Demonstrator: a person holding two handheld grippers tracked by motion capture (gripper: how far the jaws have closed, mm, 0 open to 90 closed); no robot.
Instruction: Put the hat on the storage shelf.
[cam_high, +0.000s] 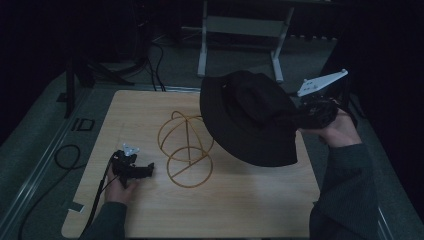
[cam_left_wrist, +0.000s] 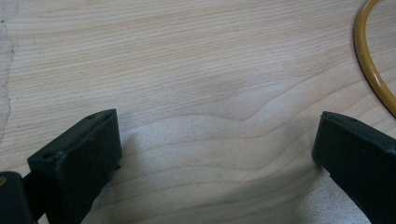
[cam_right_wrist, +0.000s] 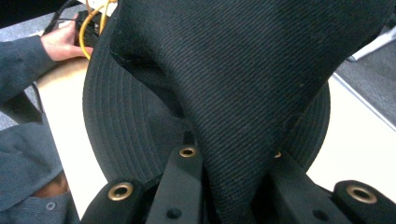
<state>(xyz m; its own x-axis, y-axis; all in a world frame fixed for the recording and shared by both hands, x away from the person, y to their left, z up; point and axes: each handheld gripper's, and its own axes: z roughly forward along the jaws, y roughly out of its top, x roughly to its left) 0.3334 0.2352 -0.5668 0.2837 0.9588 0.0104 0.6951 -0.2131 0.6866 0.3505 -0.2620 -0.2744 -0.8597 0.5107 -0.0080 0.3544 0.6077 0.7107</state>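
From above, your right gripper (cam_high: 314, 114) holds the black bucket hat (cam_high: 250, 117) raised over the wooden table (cam_high: 240, 200) beside the yellow wire stand (cam_high: 186, 150), its own view revealing twill weave pinched between the jaws, while your left gripper (cam_left_wrist: 215, 158) gapes wide over bare woodgrain.

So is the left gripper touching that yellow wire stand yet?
Apart. In the left gripper view the left gripper has open jaws over bare wood, and the yellow wire stand curves past the top right corner, clear of both jaws.
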